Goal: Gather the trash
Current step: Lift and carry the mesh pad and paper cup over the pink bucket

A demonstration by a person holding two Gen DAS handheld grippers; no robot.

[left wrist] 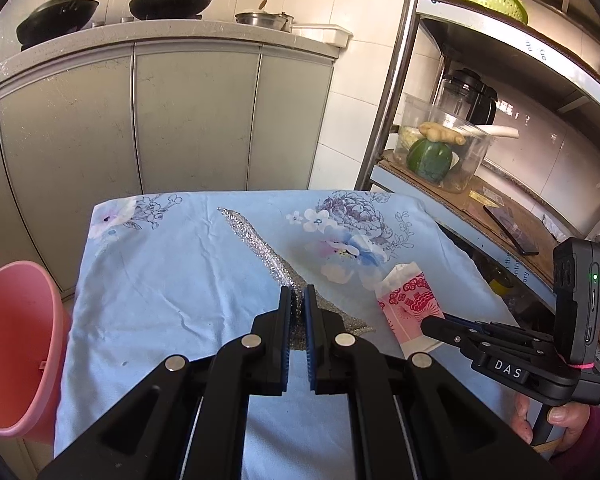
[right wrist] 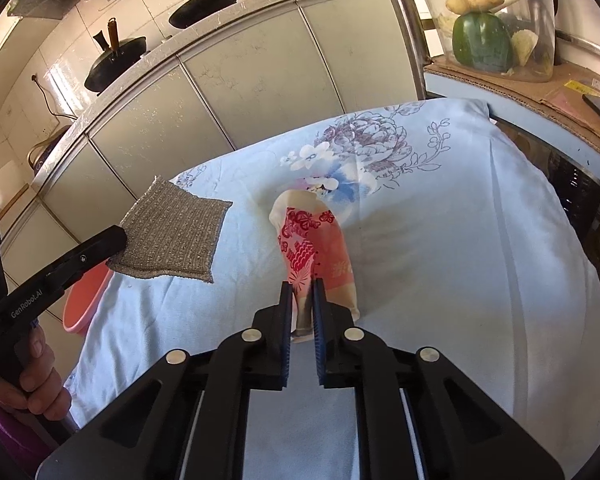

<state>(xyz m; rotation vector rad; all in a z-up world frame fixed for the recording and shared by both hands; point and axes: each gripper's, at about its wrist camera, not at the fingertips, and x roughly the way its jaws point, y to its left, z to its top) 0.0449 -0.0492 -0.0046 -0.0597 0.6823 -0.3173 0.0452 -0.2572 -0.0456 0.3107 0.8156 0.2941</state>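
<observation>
A silvery woven scouring cloth (left wrist: 256,242) hangs edge-on above the table, and my left gripper (left wrist: 299,292) is shut on its near edge. From the right wrist view the same cloth (right wrist: 176,236) shows flat, held off the table by the left gripper (right wrist: 116,240). A crushed paper cup (right wrist: 312,240), red-patterned on white, lies on the flowered blue tablecloth (right wrist: 460,260). My right gripper (right wrist: 303,288) is shut on its near end. In the left wrist view the cup (left wrist: 408,300) lies right of centre with the right gripper (left wrist: 426,322) at its near side.
A pink plastic bin (left wrist: 16,344) stands on the floor off the table's left edge. Grey cabinets (left wrist: 192,120) with woks on top run behind the table. A metal shelf rack (left wrist: 500,216) with a clear tub of vegetables borders the right side.
</observation>
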